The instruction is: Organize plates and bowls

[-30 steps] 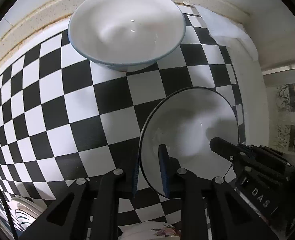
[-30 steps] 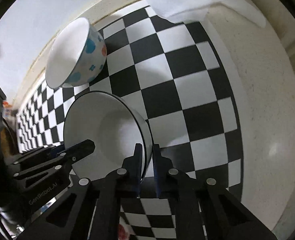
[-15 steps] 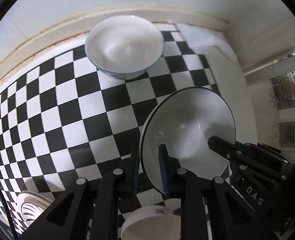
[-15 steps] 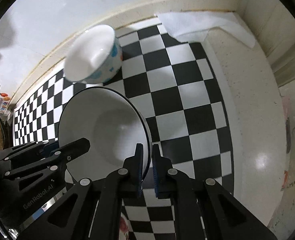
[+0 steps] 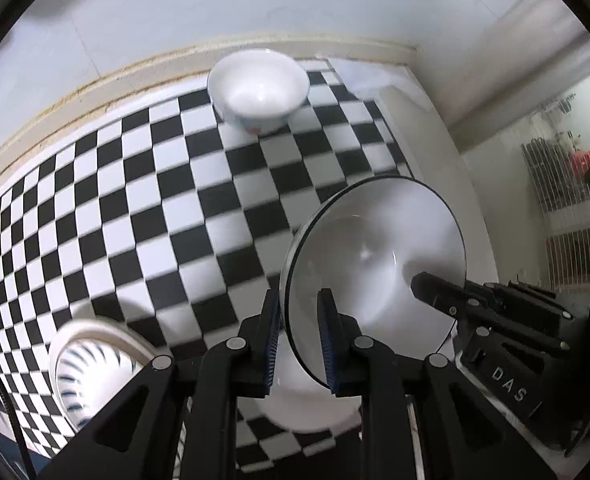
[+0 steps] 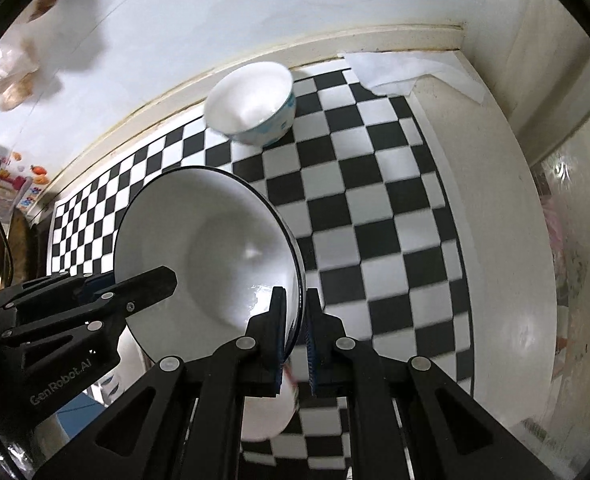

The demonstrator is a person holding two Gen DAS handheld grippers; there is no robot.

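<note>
A white deep plate with a thin dark rim point(image 5: 375, 256) hangs tilted above the checkered counter, held from two sides. My left gripper point(image 5: 299, 312) is shut on its near-left rim. My right gripper point(image 6: 295, 316) is shut on the opposite rim of the same plate point(image 6: 207, 248). Each gripper shows in the other's view: the right one point(image 5: 435, 288) and the left one point(image 6: 151, 280). A white bowl with blue spots point(image 6: 255, 100) stands at the back of the counter by the wall, also seen as the bowl point(image 5: 259, 92).
The black-and-white checkered mat point(image 5: 175, 208) covers the counter. A blue-striped dish point(image 5: 91, 364) sits at the lower left. Under the held plate lies a white bowl point(image 5: 307, 404). A white cloth point(image 6: 411, 72) lies in the back right corner, and a wall runs behind.
Both grippers have risen with the plate held between them. The counter and the back bowl look smaller and farther. The striped dish and the white bowl below have come into view.
</note>
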